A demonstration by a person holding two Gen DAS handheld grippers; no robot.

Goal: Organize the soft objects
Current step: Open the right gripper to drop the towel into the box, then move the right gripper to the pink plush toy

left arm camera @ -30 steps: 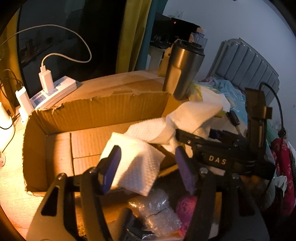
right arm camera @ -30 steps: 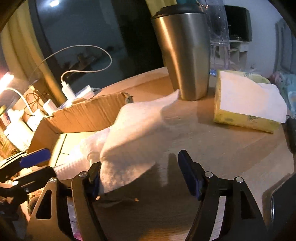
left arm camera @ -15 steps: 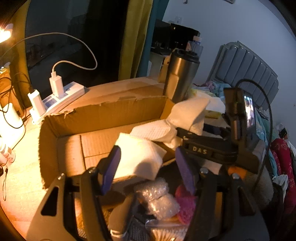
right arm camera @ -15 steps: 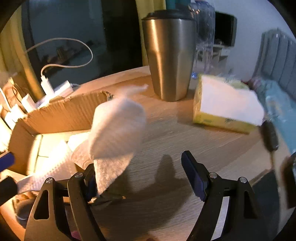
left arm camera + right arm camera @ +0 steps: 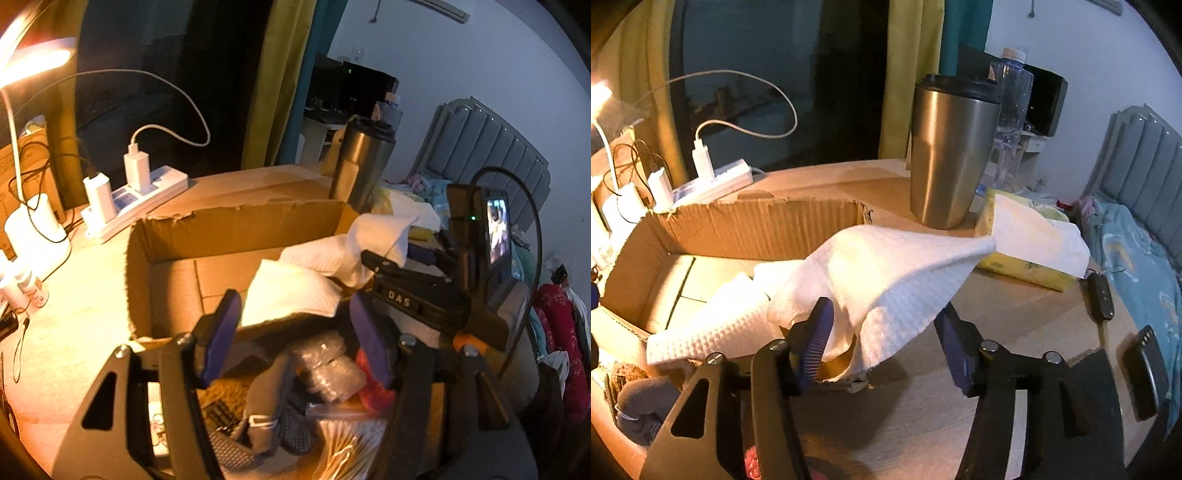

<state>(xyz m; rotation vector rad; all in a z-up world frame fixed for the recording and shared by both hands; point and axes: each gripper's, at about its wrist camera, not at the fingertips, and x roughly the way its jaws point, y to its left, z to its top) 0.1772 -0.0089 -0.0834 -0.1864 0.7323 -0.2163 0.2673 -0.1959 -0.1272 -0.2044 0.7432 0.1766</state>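
- Warm lamplight is falling across a wooden desk [image 5: 1015,306] standing before a dark window with yellow curtains; a grey padded headboard and a cluttered bed are showing off to the right.
- An open cardboard box [image 5: 236,229] is lying on the desk, its torn far wall facing the window.
- A white waffle-textured cloth [image 5: 886,273] is draping over the near right corner of the box, one end trailing down inside and the other end sticking out toward the tissue box.
- A second, folded white cloth [image 5: 291,291] is resting inside the box against its near wall.
- The right gripper [image 5: 882,336] is hanging with its jaws spread wide, the cloth sagging between them and touching the left finger; it is clamping nothing.
- The left gripper [image 5: 295,332] is hovering with jaws likewise spread apart, gripping nothing, just in front of the box's near wall.
- Below the left gripper, a heap of soft items is lying: a bubble-wrap bundle [image 5: 328,365], a grey sock [image 5: 273,402] and something pink [image 5: 373,391].
- A steel tumbler [image 5: 949,155] with a black lid is standing beyond the box's right end, with a clear water bottle [image 5: 1012,110] behind it.
- A yellow tissue box [image 5: 1027,240] is sitting just right of the tumbler, a sheet poking out.
- A white power strip [image 5: 140,199] with chargers plugged in is lying left of the box.
- A black car key [image 5: 1100,295] is lying at the desk's right edge.
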